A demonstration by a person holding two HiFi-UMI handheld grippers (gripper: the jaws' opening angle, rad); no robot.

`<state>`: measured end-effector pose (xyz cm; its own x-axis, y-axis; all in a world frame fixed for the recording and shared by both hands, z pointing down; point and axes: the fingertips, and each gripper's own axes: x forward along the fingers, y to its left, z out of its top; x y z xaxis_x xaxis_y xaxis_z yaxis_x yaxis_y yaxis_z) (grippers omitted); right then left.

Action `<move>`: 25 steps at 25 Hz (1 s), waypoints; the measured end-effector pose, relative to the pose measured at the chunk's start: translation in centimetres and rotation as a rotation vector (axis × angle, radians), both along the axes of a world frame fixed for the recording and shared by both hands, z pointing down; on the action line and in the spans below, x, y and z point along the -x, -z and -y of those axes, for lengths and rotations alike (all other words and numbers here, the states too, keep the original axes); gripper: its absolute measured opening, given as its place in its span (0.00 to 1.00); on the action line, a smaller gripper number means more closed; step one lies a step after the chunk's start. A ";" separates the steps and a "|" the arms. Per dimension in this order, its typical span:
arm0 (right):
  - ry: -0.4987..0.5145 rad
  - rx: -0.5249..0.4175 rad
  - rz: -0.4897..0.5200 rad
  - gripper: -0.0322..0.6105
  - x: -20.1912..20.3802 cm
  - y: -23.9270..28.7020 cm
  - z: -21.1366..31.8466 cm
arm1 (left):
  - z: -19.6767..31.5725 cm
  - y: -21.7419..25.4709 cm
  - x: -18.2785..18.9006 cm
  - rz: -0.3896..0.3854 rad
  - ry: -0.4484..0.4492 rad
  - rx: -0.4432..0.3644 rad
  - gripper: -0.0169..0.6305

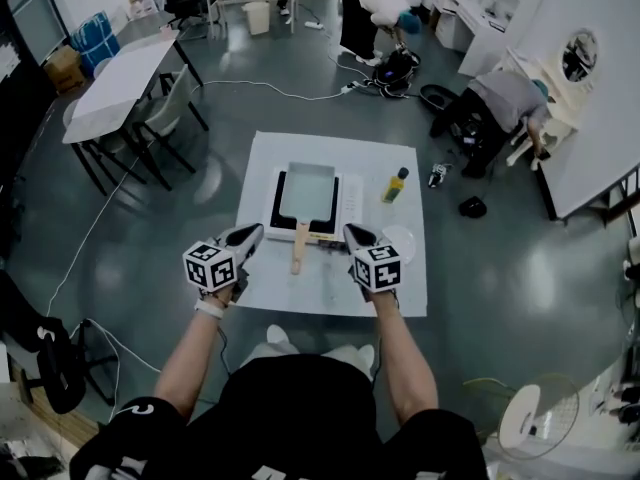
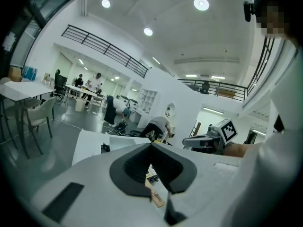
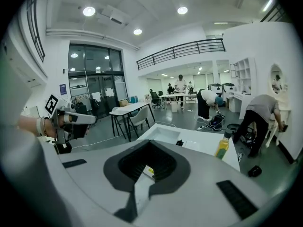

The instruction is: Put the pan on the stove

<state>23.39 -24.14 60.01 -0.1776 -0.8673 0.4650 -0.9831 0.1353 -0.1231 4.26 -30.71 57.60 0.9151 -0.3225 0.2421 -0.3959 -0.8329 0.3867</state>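
Observation:
A rectangular grey pan (image 1: 307, 190) sits on the black stove (image 1: 281, 213) at the middle of the white table (image 1: 270, 293). Its wooden handle (image 1: 299, 248) points toward me. My left gripper (image 1: 252, 234) hovers just left of the handle, shut and holding nothing. My right gripper (image 1: 357, 234) hovers just right of it, also shut and empty. In the left gripper view the closed jaws meet over the handle (image 2: 156, 198). The right gripper view shows the pan (image 3: 163, 134) ahead of the closed jaws.
A yellow oil bottle (image 1: 396, 185) (image 3: 222, 146) stands right of the stove, and a white round plate (image 1: 400, 240) lies by my right gripper. Tables and chairs (image 1: 150, 98) stand at the left. Two people (image 1: 500, 108) bend over at the back right. Cables cross the floor.

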 end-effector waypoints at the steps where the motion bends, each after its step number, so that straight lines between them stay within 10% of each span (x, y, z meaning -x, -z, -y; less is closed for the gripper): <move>1: 0.010 -0.005 -0.006 0.05 -0.6 0.4 -0.1 | -0.1 0.4 -0.4 0.001 0.011 -0.009 0.02; 25: 0.079 -0.042 -0.052 0.04 -11.7 0.5 -9.5 | -11.3 -0.7 -10.0 0.036 0.141 -0.029 0.02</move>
